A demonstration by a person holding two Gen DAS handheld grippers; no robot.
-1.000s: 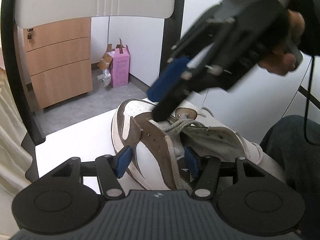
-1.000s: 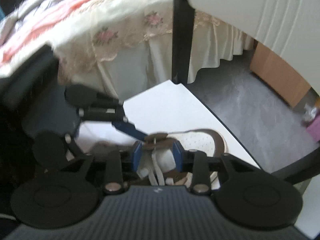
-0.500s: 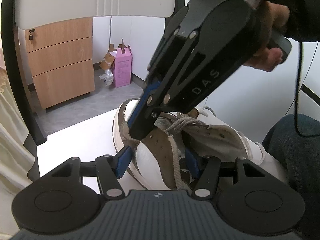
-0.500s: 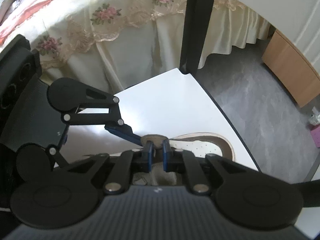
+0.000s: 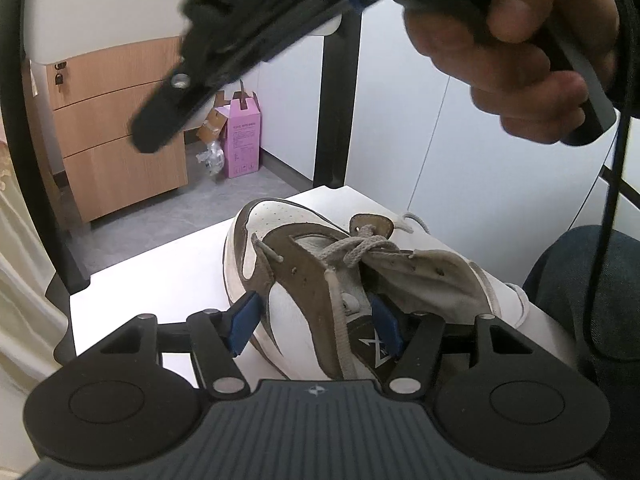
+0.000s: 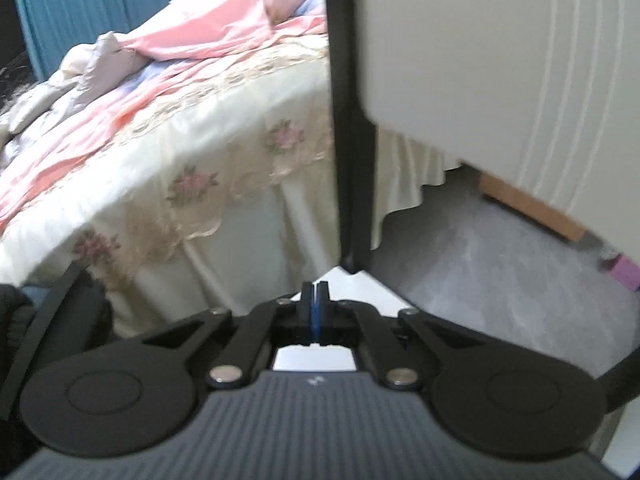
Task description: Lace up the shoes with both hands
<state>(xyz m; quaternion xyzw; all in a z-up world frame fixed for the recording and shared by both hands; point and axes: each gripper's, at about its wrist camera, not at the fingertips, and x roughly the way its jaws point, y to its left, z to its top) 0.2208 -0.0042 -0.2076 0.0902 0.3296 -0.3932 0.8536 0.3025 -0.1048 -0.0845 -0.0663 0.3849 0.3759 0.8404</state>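
Observation:
A white and brown shoe lies on the white table, toe pointing away. Its grey lace crosses the tongue, and a short lace end pokes from an eyelet on the left flap. My left gripper straddles the shoe's near side wall. One blue pad presses the outside, the other sits inside the opening. My right gripper, held by a hand, hangs blurred high above the shoe. In the right wrist view this gripper is shut, with no lace visible between the pads.
A wooden drawer cabinet and a pink box stand on the floor beyond the table. A black frame post rises at the table's far corner. A person's leg and a cable are on the right. A bed lies beyond.
The right gripper shut near the left flap's eyelet, then rose up and away from the shoe, which has left its view. The left gripper and the shoe stayed in place.

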